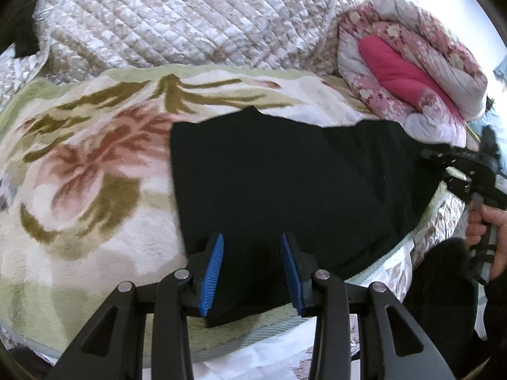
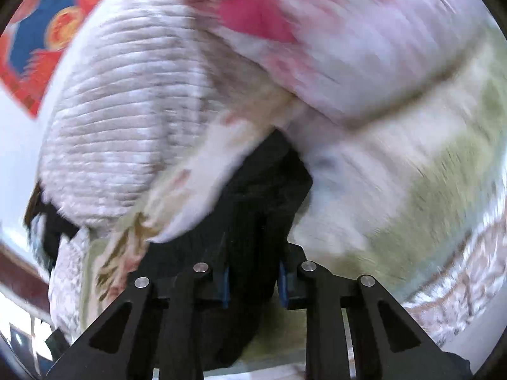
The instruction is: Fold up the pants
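Observation:
The black pants (image 1: pixel 301 183) lie spread on a floral blanket (image 1: pixel 85 171). My left gripper (image 1: pixel 252 269) is open, its blue pads (image 1: pixel 212 275) on either side of the near edge of the pants, not closed on the cloth. My right gripper (image 1: pixel 450 164) shows at the far right of the left wrist view, held by a hand, at the right end of the pants. In the blurred right wrist view, the right gripper (image 2: pixel 253 281) has black pants cloth (image 2: pixel 253 221) bunched between its pads.
A quilted beige bedspread (image 1: pixel 190 15) lies behind the blanket. A rolled pink floral quilt (image 1: pixel 412 63) sits at the back right, against the pants. The bed edge runs along the front. A red and blue hanging (image 2: pixel 41 31) shows at the upper left.

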The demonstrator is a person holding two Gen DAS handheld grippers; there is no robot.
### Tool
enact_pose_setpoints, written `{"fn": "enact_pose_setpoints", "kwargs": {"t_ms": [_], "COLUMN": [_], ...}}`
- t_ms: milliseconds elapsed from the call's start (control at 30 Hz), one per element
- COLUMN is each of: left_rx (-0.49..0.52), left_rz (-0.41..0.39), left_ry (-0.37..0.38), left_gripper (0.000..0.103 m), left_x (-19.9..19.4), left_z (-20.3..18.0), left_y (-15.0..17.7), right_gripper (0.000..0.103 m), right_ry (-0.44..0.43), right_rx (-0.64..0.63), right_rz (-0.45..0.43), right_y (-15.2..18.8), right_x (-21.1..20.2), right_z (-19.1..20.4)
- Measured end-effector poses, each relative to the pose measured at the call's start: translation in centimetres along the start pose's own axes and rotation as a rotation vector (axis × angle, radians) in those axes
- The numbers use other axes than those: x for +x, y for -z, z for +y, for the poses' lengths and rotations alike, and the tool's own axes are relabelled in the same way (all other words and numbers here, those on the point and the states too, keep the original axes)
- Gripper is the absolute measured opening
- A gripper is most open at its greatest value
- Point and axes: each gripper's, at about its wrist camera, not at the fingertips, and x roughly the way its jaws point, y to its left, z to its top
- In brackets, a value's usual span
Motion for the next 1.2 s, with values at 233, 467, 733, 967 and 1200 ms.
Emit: {"fn": "enact_pose_setpoints", "kwargs": {"t_ms": [233,467,733,967,1200], "left_rx": [-0.089,-0.155,-0.202,-0.201,-0.182], "left_rz": [-0.03,-0.056,-0.051,-0.067,-0.085], "left_ry": [-0.043,-0.094,-0.111,-0.102,-0.079], "left_gripper": [0.04,0.04,0.04,0.04,0.04], "left_x": [-1.4,-3.1,-3.8,-4.1,-4.4], "left_z": [3.1,6.2,8.1,8.0,7.3], "left_y": [-0.2,0.7,2.0,1.7,0.4], "right_gripper": [0.021,0.02,0.024,0.055,0.047], "right_ry": [-0.171,-0.308,-0.268,-0.408,-0.192], "right_rx": [-0.269,-0.535,-0.663,-0.665,-0.526], "right_rz": [0.054,0.333,0.47,0.472,0.289], "right_y": [1.4,10.7,16.3,16.2,11.9], "right_x": [1.6,8.3,12.4,8.5,7.7], "right_z": [11.6,19.3,19.5,20.2,13.2]}}
